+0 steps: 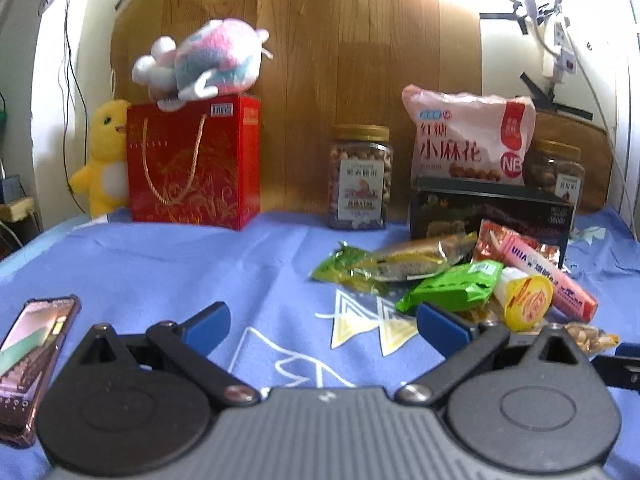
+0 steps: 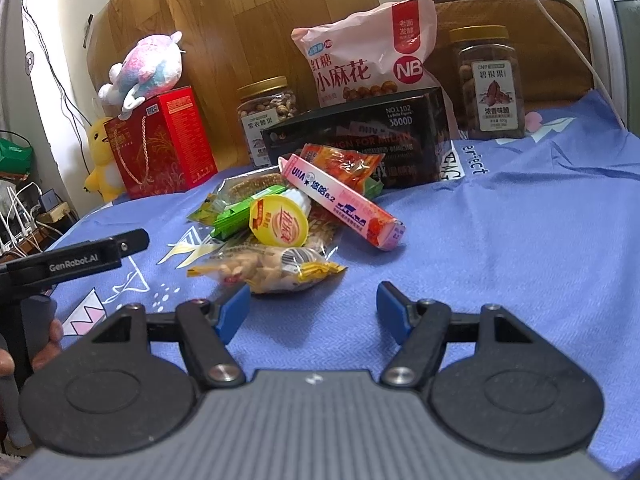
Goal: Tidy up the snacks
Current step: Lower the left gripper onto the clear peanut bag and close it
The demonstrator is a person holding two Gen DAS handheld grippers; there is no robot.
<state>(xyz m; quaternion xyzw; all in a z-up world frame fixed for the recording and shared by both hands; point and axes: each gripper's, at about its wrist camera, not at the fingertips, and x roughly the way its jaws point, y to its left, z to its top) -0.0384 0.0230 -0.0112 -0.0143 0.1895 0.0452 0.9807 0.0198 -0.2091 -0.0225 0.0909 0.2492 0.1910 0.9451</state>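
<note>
Left wrist view alone shows phone [image 1: 34, 364], right wrist view a hand [image 2: 48, 344]

Two lidded nut jars [image 2: 267, 118] [image 2: 491, 82]. Two plush toys: one yellow [image 1: 105, 156], one pink-blue [image 1: 204, 60]. One red gift bag [image 1: 194, 162]. One black box [image 2: 360, 136]. One pink snack bag [image 2: 366, 52]. One phone [image 1: 30, 364].

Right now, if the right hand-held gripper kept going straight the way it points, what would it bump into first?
Probably bare blue cloth first, since it tilts downward. The right hand-held gripper is open, with nothing between its fingers. The bag of nuts lies just left of that line, so depth makes a brush against it possible.
</note>
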